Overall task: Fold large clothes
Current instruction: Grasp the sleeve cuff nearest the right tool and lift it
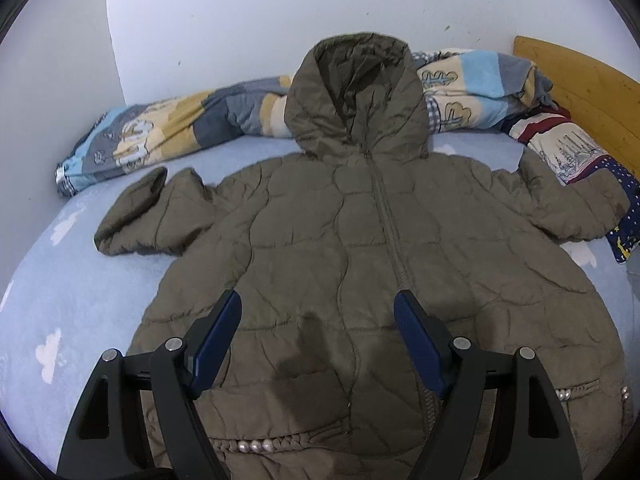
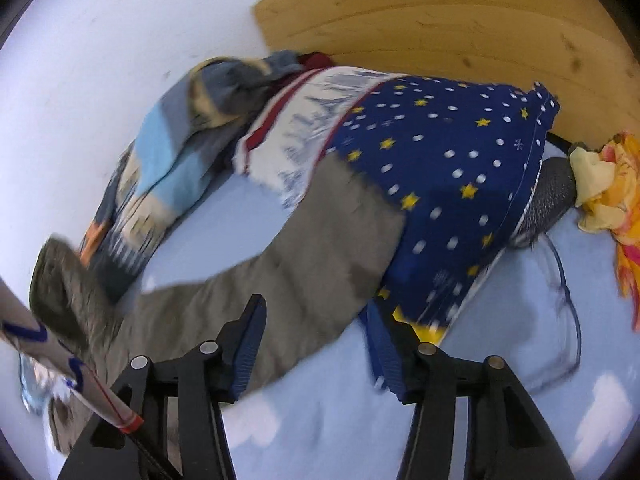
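Note:
An olive-brown quilted hooded jacket [image 1: 360, 240] lies flat on the bed, front up and zipped, with its hood toward the wall and both sleeves spread out. My left gripper [image 1: 318, 300] hovers open over the jacket's lower front, with nothing between its blue pads. In the blurred right wrist view, the jacket's right sleeve [image 2: 312, 248] runs up to the star-print pillow [image 2: 448, 168]. My right gripper [image 2: 316, 312] stands open just above that sleeve, its pads not pressing on anything.
A light blue sheet with clouds [image 1: 60, 288] covers the bed. A patchwork blanket [image 1: 192, 120] is bunched along the white wall. A wooden headboard [image 2: 460, 12] stands behind the pillow. Yellow-orange cloth [image 2: 616, 184] and a dark grey object [image 2: 552, 192] lie to the right.

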The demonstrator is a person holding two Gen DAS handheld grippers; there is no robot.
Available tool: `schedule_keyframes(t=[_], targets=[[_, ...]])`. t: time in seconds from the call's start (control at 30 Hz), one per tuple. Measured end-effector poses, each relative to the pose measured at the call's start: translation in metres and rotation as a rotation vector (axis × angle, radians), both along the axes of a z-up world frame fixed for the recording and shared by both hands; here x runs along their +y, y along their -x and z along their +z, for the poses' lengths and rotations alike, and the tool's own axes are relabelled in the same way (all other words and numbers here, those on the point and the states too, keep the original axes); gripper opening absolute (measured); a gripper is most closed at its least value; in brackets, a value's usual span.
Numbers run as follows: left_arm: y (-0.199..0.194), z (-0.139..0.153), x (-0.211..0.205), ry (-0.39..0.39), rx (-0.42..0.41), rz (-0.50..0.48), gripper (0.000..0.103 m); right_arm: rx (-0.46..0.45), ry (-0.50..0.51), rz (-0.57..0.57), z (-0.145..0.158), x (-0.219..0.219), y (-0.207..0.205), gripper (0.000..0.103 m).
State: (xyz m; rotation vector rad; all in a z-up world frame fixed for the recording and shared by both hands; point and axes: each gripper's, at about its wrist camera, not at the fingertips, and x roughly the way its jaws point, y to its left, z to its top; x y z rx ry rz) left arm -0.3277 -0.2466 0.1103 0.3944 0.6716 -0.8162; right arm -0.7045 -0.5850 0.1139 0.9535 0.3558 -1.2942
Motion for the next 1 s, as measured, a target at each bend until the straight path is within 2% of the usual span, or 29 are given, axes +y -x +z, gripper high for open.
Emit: schedule_keyframes(t=[0.13,0.23,0.3,0.33,0.37,0.43,0.57,0.73,0.87,1.0], targets=[[-0.005,-0.003,0.001,-0.006,0.016,0.008,0.078,-0.024,-0.044,-0.055,-0.018,-0.04,0.022,0.057],[-0.006,-0.006,0.0,-0.015,0.012,0.01,0.078,-0.018,-0.085,-0.073,-0.033,-0.065,0.023,0.056],[-0.007,-0.009,-0.001,-0.025,0.018,0.007,0.078,-0.028,-0.104,-0.051,-0.044,-0.075,0.02,0.044],[-0.007,-0.009,-0.002,-0.029,0.018,0.007,0.078,-0.001,-0.109,-0.057,-0.047,-0.078,0.019,0.026],[-0.007,-0.01,-0.002,-0.032,0.019,0.007,0.078,0.02,-0.104,-0.068,-0.048,-0.079,0.019,0.021],[-0.008,-0.008,-0.001,-0.025,0.024,0.009,0.078,-0.006,-0.065,-0.071,-0.041,-0.074,0.022,0.016],[-0.006,-0.004,0.002,-0.005,0.018,0.01,0.078,0.005,0.037,-0.078,-0.003,-0.051,0.022,0.014],[-0.003,0.008,0.007,0.027,0.018,0.004,0.078,-0.004,0.164,-0.056,0.078,-0.015,0.016,0.013],[-0.004,0.018,0.012,0.051,0.023,0.007,0.078,-0.011,0.269,0.041,0.151,0.024,-0.021,0.013],[-0.009,0.027,0.023,0.075,0.028,0.024,0.078,-0.044,0.356,0.193,0.211,0.071,-0.084,0.013]])
